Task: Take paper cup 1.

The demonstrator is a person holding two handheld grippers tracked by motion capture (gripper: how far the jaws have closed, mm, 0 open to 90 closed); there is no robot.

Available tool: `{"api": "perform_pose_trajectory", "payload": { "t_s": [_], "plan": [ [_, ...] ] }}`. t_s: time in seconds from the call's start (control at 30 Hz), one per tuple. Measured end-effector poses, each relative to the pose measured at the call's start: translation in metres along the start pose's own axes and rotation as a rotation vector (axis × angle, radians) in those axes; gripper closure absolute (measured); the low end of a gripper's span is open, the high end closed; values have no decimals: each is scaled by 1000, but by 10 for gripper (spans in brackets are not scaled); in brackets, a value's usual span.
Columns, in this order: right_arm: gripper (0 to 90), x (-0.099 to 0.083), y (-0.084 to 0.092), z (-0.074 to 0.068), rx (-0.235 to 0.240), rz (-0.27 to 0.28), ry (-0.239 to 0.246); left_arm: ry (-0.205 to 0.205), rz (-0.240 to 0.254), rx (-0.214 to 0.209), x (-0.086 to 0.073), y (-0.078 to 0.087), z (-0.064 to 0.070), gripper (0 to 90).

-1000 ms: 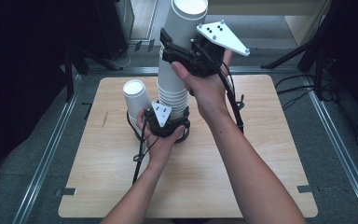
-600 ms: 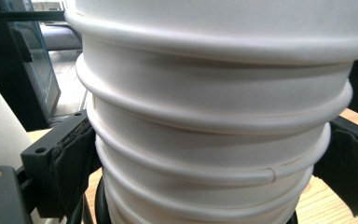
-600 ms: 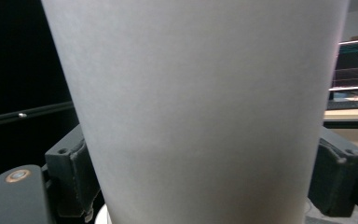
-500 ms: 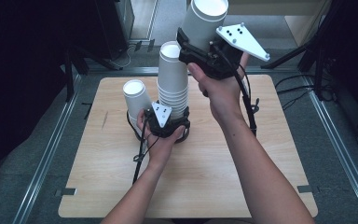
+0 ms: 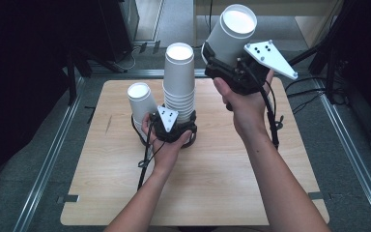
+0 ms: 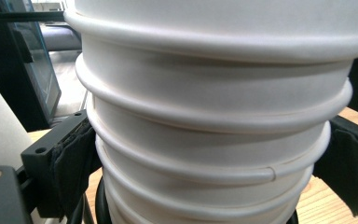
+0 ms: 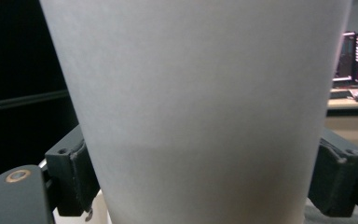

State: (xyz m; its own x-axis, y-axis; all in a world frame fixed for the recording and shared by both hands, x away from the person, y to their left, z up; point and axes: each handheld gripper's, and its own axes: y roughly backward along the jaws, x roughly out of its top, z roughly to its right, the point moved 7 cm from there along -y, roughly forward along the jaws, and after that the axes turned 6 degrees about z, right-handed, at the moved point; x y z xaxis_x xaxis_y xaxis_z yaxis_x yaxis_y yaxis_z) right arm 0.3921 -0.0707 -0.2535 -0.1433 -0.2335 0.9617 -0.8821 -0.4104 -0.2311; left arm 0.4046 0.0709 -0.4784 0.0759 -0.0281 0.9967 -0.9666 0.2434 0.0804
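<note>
Left gripper (image 5: 176, 126) fingers pinch the tall stack of white paper cups (image 5: 179, 82) near the surface's far edge, right gripper (image 5: 222, 65) fingers clamp a single white paper cup (image 5: 232, 34) aloft.

White cups (image 5: 179, 82), black jaws, pale wood table (image 5: 222, 179).

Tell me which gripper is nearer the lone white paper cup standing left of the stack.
Left. The left gripper sits right beside the lone white paper cup, clamping the stack; the right gripper is raised far right.
</note>
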Motion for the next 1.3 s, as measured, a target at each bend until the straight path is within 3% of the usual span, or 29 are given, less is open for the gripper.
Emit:
{"api": "perform_pose_trajectory", "payload": {
  "t_s": [0.2,0.3,0.73,0.97,1.3],
  "plan": [
    [135,-14,10,14,-22,-31,9,-1,0,-2,0,0,0,24],
    [133,-24,14,20,-31,-72,3,-3,-1,-8,0,0,0,23],
    [140,-71,38,44,-60,-112,7,-5,-27,-26,2,13,-1,16],
    [141,-97,57,56,-68,-141,65,27,-39,-67,3,25,-3,0],
    [142,-122,78,64,-81,-177,170,20,-52,-138,-2,53,0,0]
  ]
}}
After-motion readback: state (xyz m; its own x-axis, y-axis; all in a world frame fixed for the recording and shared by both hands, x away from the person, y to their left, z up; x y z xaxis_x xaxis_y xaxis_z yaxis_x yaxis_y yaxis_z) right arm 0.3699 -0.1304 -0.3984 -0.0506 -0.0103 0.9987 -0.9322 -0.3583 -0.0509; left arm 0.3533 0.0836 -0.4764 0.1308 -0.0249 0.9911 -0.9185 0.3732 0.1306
